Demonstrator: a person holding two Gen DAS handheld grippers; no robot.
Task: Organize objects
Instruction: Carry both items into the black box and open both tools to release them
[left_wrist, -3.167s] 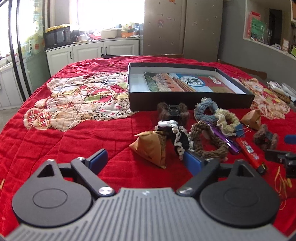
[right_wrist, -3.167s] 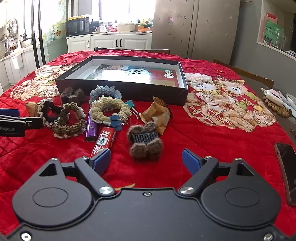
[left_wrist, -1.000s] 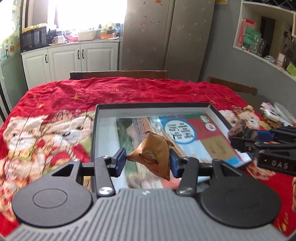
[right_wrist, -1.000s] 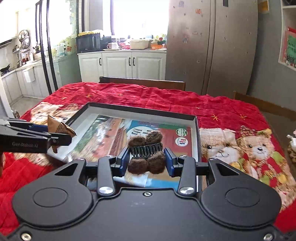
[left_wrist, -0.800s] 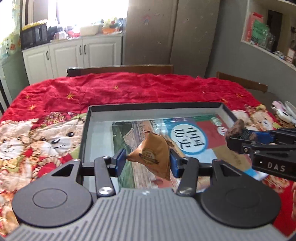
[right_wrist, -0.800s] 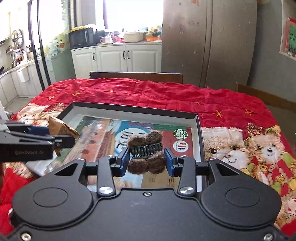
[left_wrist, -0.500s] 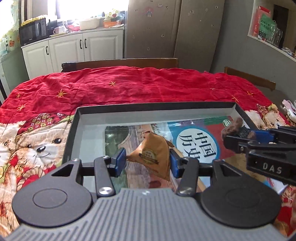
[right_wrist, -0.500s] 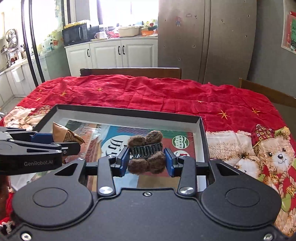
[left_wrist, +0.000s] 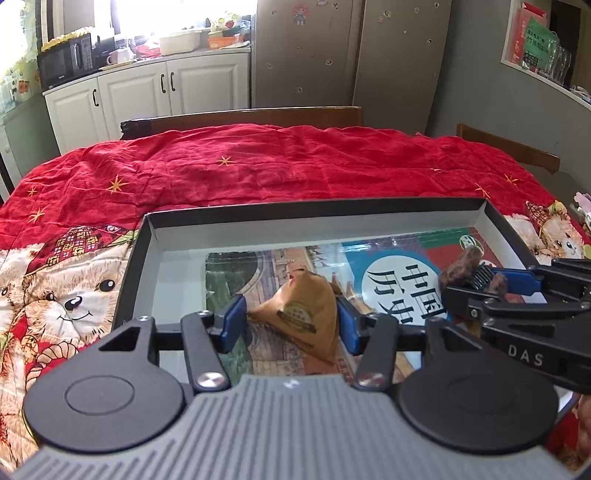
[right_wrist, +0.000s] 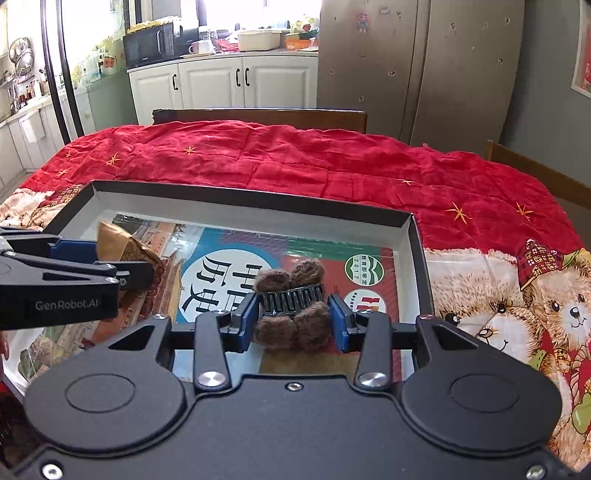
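Observation:
A shallow black box (left_wrist: 314, 208) with a printed sheet on its floor lies on the red quilt. My left gripper (left_wrist: 291, 325) hangs over the box's left half. Its jaws are opening, and the brown pyramid packet (left_wrist: 301, 314) sits loose between the blue pads with a sliver of gap on the left. In the right wrist view the same packet (right_wrist: 118, 243) shows beside the left gripper (right_wrist: 122, 266). My right gripper (right_wrist: 291, 321) is shut on a brown furry hair clip (right_wrist: 291, 295) over the box's right half. The clip (left_wrist: 461, 266) also shows at the right of the left wrist view.
The red quilt (left_wrist: 258, 166) with teddy-bear prints (right_wrist: 517, 306) covers the table around the box. Wooden chair backs (left_wrist: 243, 118) stand at the far edge. White cabinets (right_wrist: 221, 85) and a fridge lie beyond.
Both grippers came forward and down over the box. The left pads spread apart and the packet sagged lower between them. The right gripper kept its hold on the clip.

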